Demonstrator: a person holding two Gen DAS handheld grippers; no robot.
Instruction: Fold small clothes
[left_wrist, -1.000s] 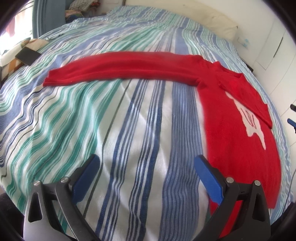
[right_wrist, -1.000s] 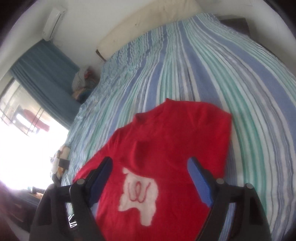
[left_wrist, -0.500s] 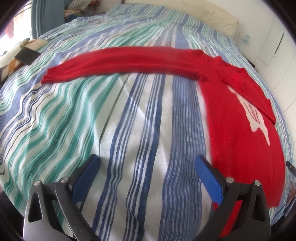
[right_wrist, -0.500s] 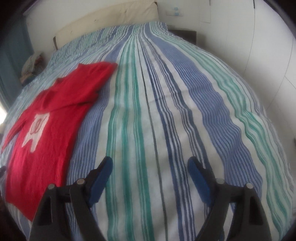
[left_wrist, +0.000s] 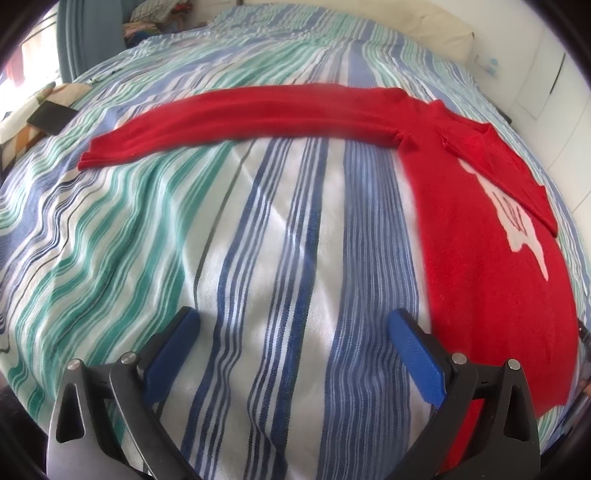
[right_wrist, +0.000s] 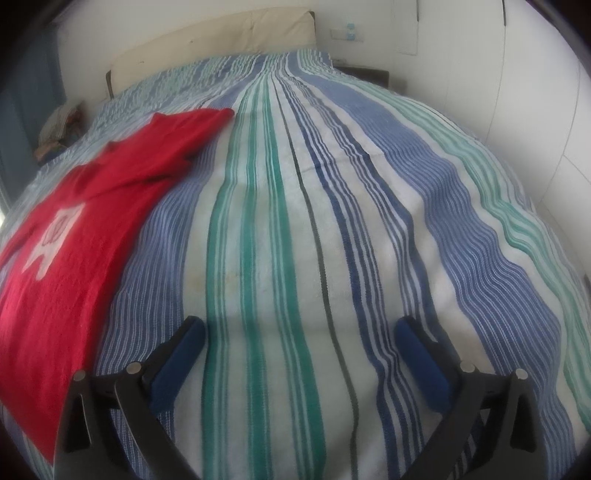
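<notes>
Sweater (left_wrist: 480, 229) red, white motif (left_wrist: 524, 229) on chest. Bedspread (left_wrist: 258, 240) white with blue, green, thin dark stripes. Gripper pads (left_wrist: 415, 356) blue, arms black. Headboard (right_wrist: 221, 48) cream.

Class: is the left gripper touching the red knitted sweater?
Apart. In the left wrist view, the open left gripper has striped bedspread between its fingers and the red knitted sweater.

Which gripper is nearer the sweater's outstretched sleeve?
Left. The left gripper hangs open over bare bedspread with the outstretched sleeve straight ahead. The right gripper, also open, sits past the red sweater's far side.
</notes>
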